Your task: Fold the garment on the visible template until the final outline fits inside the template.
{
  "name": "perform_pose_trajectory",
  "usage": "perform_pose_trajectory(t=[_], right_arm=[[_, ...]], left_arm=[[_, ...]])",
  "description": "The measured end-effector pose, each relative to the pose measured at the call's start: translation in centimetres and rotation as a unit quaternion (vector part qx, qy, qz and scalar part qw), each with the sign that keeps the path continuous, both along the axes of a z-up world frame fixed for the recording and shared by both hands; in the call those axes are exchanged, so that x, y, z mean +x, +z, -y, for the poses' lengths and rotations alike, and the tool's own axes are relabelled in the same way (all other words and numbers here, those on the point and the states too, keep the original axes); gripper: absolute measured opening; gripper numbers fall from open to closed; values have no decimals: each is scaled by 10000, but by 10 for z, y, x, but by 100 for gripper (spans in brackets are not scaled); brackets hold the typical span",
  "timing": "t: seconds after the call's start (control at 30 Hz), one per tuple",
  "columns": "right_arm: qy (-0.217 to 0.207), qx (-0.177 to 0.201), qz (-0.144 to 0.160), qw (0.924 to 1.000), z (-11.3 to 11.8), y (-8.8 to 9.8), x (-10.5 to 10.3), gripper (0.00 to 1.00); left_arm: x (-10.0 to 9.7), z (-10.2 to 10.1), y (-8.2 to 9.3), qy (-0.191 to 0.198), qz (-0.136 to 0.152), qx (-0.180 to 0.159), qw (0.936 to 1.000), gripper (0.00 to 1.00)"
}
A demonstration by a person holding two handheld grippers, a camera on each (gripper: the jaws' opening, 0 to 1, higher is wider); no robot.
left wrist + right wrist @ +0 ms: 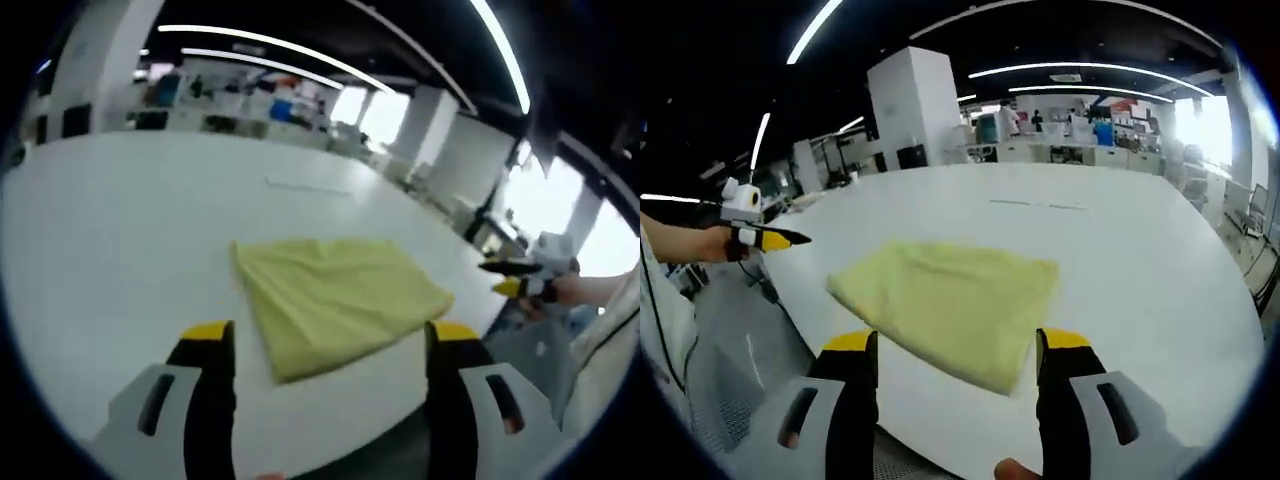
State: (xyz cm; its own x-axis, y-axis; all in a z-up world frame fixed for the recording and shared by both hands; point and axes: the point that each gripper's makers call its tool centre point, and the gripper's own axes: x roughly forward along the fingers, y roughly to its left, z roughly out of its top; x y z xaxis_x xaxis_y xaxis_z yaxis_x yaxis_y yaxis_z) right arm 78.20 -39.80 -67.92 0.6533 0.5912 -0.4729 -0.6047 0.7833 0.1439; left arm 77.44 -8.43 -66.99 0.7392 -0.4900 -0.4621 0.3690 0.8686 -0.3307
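A pale yellow garment [335, 298] lies folded into a rough rectangle on the white table [120, 240], close to its near edge. My left gripper [330, 335] hovers just off that edge, jaws wide apart, holding nothing. In the right gripper view the same garment [950, 298] lies ahead of my right gripper [958, 342], which is also open and holds nothing. Each gripper shows in the other's view, held in a hand off the table's edge: the right gripper [515, 278] and the left gripper [768, 238]. A faint thin line [305, 187] marks the table beyond the garment.
The white table [1140, 260] stretches wide and bare beyond the cloth. The faint line [1040, 205] runs across its far part. Floor and cables [760, 285] lie below the table's curved edge. Shelves, pillars and bright windows stand far behind.
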Motion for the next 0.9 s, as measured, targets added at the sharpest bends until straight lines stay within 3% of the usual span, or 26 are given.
perform_pose_trajectory(t=[0.07, 0.13, 0.27, 0.5, 0.9], right_arm=[[-16, -10, -101, 9999, 0, -2, -4, 66], [-92, -318, -373, 9988, 7, -18, -12, 65], [-74, -322, -557, 9979, 8, -29, -19, 65], [-83, -412, -737, 9964, 11, -34, -23, 65], [-254, -273, -830, 9959, 14, -35, -18, 64]], left_arm=[[-4, 0, -3, -44, -50, 101, 9999, 74], [-12, 0, -14, -202, -216, 354, 9989, 74], [-20, 2, -26, -278, -434, 396, 9979, 75], [-29, 0, -38, -269, -689, 409, 9964, 75], [-32, -2, -44, -229, -770, 417, 9959, 74]])
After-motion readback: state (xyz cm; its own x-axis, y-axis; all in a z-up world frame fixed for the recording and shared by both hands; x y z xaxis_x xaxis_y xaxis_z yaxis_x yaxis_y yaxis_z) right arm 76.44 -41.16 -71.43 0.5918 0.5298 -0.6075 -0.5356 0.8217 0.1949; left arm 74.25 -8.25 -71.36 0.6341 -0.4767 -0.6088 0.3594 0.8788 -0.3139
